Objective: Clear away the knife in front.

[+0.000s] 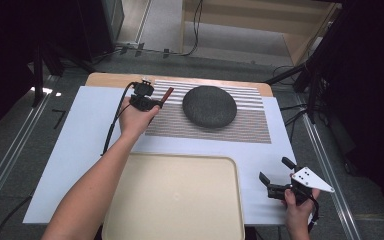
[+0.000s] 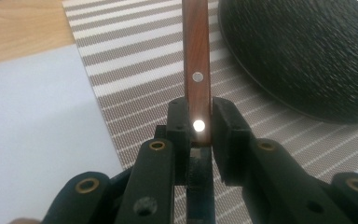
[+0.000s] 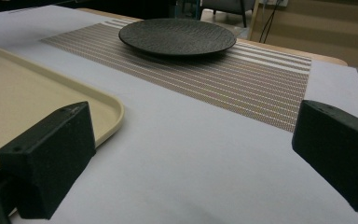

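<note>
Left tongs [image 2: 196, 135] around slim, riveted wooden handle [image 2: 196, 70].

Table evenly lit, surroundings dark; glare on rivets; near tongs blurred.

Lab-style recording space: metal floor rails [image 1: 10, 165], loose cables [image 1: 197, 25], dark stands [image 1: 310, 80] around white-covered table [image 1: 70, 150] beyond gripper.

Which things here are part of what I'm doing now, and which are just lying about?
In the job:
left gripper, shut on the wooden handle
striped placemat
dark plate

Lying about:
beige tray
right gripper, open, holding nothing
</note>
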`<state>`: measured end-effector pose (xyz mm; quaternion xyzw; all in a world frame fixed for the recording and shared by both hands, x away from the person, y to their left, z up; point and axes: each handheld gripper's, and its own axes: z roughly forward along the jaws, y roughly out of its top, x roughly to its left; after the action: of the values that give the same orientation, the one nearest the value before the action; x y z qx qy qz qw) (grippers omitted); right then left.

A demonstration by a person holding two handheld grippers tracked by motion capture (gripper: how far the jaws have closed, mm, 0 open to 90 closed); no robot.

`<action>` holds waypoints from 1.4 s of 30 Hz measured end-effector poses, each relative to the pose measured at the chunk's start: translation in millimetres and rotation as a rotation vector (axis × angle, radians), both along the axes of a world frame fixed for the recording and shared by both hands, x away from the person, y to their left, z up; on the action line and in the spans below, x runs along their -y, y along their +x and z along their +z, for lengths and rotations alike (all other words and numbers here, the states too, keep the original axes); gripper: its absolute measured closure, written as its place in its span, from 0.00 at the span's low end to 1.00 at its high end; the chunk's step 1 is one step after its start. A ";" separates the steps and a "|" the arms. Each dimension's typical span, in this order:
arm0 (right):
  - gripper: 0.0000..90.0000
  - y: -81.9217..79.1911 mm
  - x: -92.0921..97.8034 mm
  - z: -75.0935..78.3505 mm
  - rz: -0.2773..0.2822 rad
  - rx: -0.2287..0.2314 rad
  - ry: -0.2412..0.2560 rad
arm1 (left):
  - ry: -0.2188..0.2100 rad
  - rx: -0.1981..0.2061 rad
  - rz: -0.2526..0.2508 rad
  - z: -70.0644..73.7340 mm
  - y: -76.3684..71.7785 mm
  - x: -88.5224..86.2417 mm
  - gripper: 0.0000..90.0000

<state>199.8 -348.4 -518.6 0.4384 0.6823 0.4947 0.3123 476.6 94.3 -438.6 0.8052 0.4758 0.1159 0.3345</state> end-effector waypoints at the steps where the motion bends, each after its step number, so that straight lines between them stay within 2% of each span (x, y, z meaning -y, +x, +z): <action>1: 0.00 -0.1 0.1 0.0 0.002 0.000 0.000 | 0.001 0.001 0.002 -0.4 -2.0 -0.1 0.86; 7: 0.00 -0.2 0.1 0.0 0.003 0.001 0.000 | -0.015 0.005 -0.007 0.8 -12.7 -3.1 0.86; 13: 0.00 -0.3 0.3 0.1 0.006 0.002 0.003 | -0.013 0.018 -0.028 3.9 -23.6 -6.1 0.86; 15: 0.00 -0.3 0.3 0.1 0.006 0.002 0.002 | -0.039 0.018 -0.029 3.8 -26.9 -7.6 0.86; 29: 0.00 -0.4 0.2 0.1 0.006 0.001 0.003 | -0.027 0.026 -0.054 0.0 -52.8 -17.5 0.86; 33: 0.00 -0.2 0.1 0.0 0.005 0.001 0.000 | -0.001 0.041 -0.076 0.4 -63.8 -16.9 0.86; 42: 0.00 -0.1 0.0 0.0 0.007 0.003 -0.001 | -0.023 0.047 -0.085 0.6 -77.8 -19.1 0.86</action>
<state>199.6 -348.4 -518.6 0.4353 0.6837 0.4959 0.3117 398.9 113.4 -438.0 0.8178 0.4343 0.1151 0.3596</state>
